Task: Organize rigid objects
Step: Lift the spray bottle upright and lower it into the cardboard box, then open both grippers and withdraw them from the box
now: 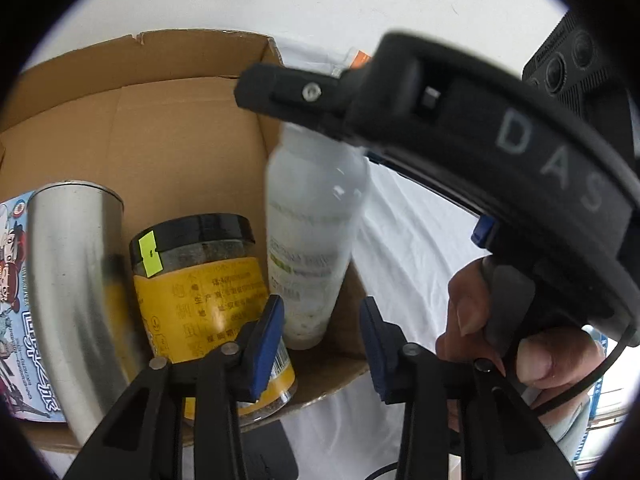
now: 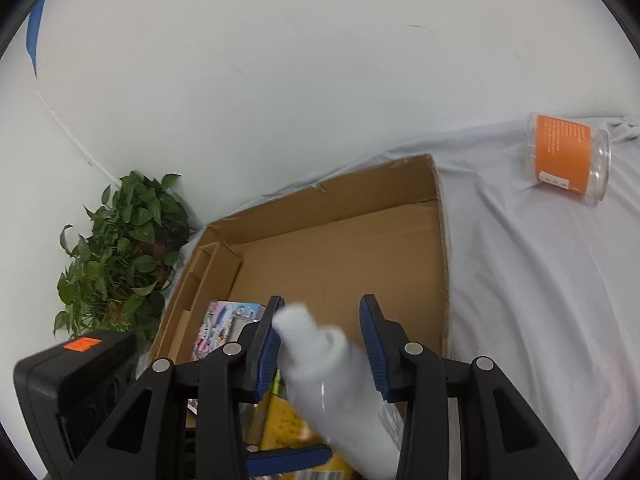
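Box [image 1: 168, 132] contents, left to right: toy pack [image 1: 16, 308] flat against the left wall, steel cup [image 1: 76, 280], yellow jar [image 1: 204, 292] with black lid, then white bottle [image 1: 312, 232] upright in the right corner, touching or nearly touching the side wall. So four items are in, all packed along the near edge; the far part of the floor is bare cardboard.

Left gripper [image 1: 322, 344]: jaws wide apart, holding nothing, hovering just over the near rim in front of jar and bottle.

Right gripper [image 2: 320, 344]: above the bottle [image 2: 332, 384], jaws spread. Bottle neck leans against the left pad; right pad is clear of it. Reads as a release or a not-yet-closed grasp, can't tell which. Not clamped either way. Bottle is blurred in both views.

Left to do: orange jar [image 2: 568, 158] lying on its side on the cloth [image 2: 540, 280], well right of the box [image 2: 340, 248], untouched. I'd guess that's the last item; nothing else loose in view. Plant [image 2: 120, 256] at far left is off-task.

Estimate: most of the way done, one pick remaining.
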Demonstrator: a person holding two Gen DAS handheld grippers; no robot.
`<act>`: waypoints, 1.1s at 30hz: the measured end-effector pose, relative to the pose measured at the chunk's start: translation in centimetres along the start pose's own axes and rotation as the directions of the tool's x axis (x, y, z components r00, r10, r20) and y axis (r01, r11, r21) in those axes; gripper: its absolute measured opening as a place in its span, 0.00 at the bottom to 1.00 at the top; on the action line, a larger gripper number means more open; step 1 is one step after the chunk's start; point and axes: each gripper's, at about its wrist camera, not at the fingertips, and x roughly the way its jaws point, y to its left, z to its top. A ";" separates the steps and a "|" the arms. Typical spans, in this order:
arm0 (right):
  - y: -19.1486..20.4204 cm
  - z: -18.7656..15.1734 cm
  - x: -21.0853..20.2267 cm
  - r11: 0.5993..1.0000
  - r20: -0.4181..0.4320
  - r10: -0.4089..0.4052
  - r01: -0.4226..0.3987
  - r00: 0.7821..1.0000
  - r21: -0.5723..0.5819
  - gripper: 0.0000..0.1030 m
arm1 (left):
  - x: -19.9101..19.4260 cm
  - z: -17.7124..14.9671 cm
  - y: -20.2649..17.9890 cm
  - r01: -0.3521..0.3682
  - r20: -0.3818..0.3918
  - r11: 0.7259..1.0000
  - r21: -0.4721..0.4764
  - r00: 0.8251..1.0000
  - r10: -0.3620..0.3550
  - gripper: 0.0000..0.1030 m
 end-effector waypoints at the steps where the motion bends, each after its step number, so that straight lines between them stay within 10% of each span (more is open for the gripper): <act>1: -0.3 -0.3 -0.5 1.000 0.012 -0.015 0.015 1.000 0.012 0.40 | -0.1 -0.1 -0.2 -0.002 0.001 1.000 0.006 1.000 0.002 0.36; 5: -0.7 -2.5 -5.1 0.993 0.121 -0.120 0.117 0.985 0.029 0.77 | -3.7 -2.1 -0.3 -0.048 0.144 0.997 0.064 0.989 0.038 0.37; 7: 0.4 -5.2 -8.4 0.977 0.224 -0.204 0.211 0.953 -0.010 0.98 | -7.1 -4.6 -0.6 -0.142 0.284 0.983 0.118 0.953 0.104 0.39; 9: 1.9 -8.4 -10.5 0.951 0.304 -0.275 0.305 0.912 -0.055 1.00 | -10.5 -7.7 -0.9 -0.252 0.427 0.957 0.146 0.888 0.169 0.52; 11: 3.1 -10.9 -11.0 0.925 0.313 -0.325 0.369 0.892 -0.089 1.00 | -13.7 -11.1 -0.7 -0.346 0.550 0.929 0.128 0.805 0.224 0.86; 13: 4.1 -13.0 -10.9 0.903 0.300 -0.378 0.420 0.876 -0.090 1.00 | -17.2 -14.8 -0.3 -0.418 0.663 0.906 0.068 0.697 0.272 0.87; 15: 5.0 -14.9 -10.5 0.890 0.269 -0.414 0.448 0.870 -0.079 1.00 | -19.0 -16.6 0.1 -0.426 0.701 0.904 0.039 0.656 0.279 0.87; 18: 6.7 -17.7 -10.7 0.874 0.265 -0.437 0.476 0.859 -0.100 0.83 | -20.2 -18.2 0.4 -0.393 0.731 0.919 0.018 0.632 0.256 0.70; 19: 7.5 -18.9 -10.7 0.854 0.273 -0.467 0.509 0.841 -0.110 0.72 | -20.4 -18.7 1.1 -0.385 0.734 0.923 0.019 0.632 0.249 0.25; 20: 8.4 -20.0 -10.9 0.826 0.279 -0.505 0.551 0.817 -0.117 0.57 | -19.9 -18.7 1.8 -0.379 0.722 0.925 0.024 0.646 0.246 0.03; 22: 10.1 -21.9 -11.7 0.800 0.306 -0.526 0.584 0.793 -0.138 0.57 | -20.1 -19.5 2.3 -0.359 0.697 0.933 0.002 0.670 0.256 0.03; 24: 12.0 -23.6 -12.6 0.798 0.331 -0.499 0.574 0.801 -0.185 0.99 | -19.2 -20.9 2.9 -0.357 0.717 0.934 -0.008 0.649 0.254 0.17; 26: 13.8 -25.2 -13.5 0.797 0.377 -0.465 0.564 0.801 -0.217 1.00 | -18.9 -22.0 3.6 -0.379 0.717 0.925 -0.027 0.637 0.283 0.98; 29: 15.5 -26.4 -14.1 0.797 0.376 -0.443 0.549 0.814 -0.251 1.00 | -20.2 -23.8 3.6 -0.372 0.755 0.927 -0.045 0.595 0.275 0.99; 33: 16.6 -27.9 -13.7 0.822 0.295 -0.419 0.497 0.858 -0.278 1.00 | -20.7 -25.0 4.2 -0.392 0.723 0.920 -0.022 0.629 0.286 0.99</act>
